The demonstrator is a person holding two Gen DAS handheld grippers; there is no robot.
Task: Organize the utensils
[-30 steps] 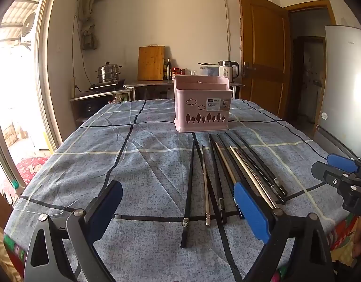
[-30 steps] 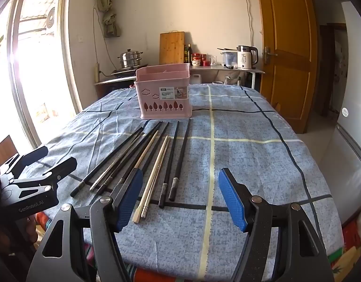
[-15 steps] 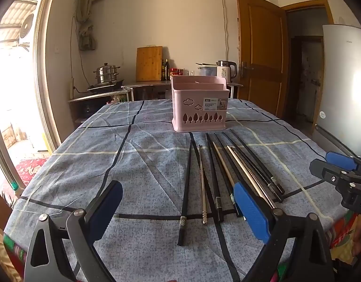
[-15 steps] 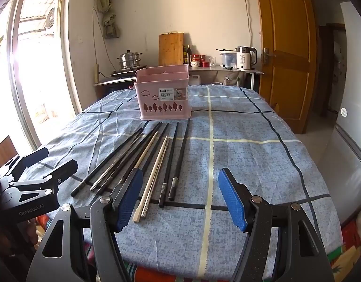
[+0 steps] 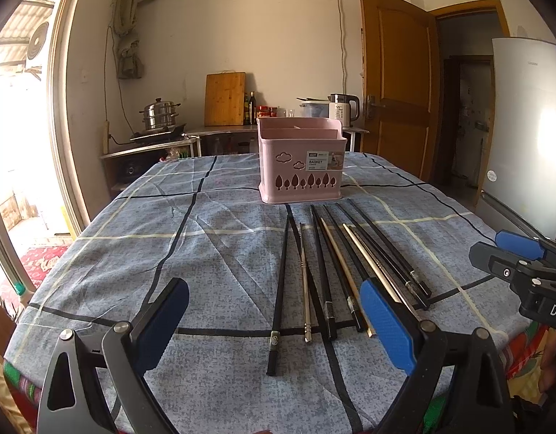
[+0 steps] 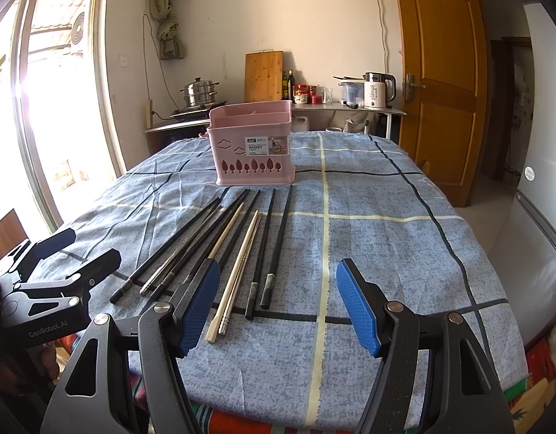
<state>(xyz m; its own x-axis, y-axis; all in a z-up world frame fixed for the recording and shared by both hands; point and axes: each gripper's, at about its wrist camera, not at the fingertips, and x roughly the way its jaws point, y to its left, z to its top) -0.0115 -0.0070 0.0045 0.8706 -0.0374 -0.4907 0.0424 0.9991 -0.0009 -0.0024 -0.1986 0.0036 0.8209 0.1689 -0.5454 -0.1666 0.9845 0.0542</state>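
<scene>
Blue-checked cloth over desk (image 5: 205, 253). Pink basket (image 5: 301, 164) at far centre, empty as far as visible. Chopsticks (image 5: 325, 271) fanned before it. Left hand-held gripper (image 5: 274, 329), right hand-held gripper (image 6: 278, 307): spread wide, holding nothing. Advised: pinch one stick near its butt end, lift level.

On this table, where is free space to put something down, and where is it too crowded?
Bare cloth lies left of the chopsticks toward the window-side table edge, and right of them toward the door-side edge. It is crowded in the middle, where the chopsticks fan out in front of the pink basket; both grippers, left and right, hover open at the near edge.
</scene>
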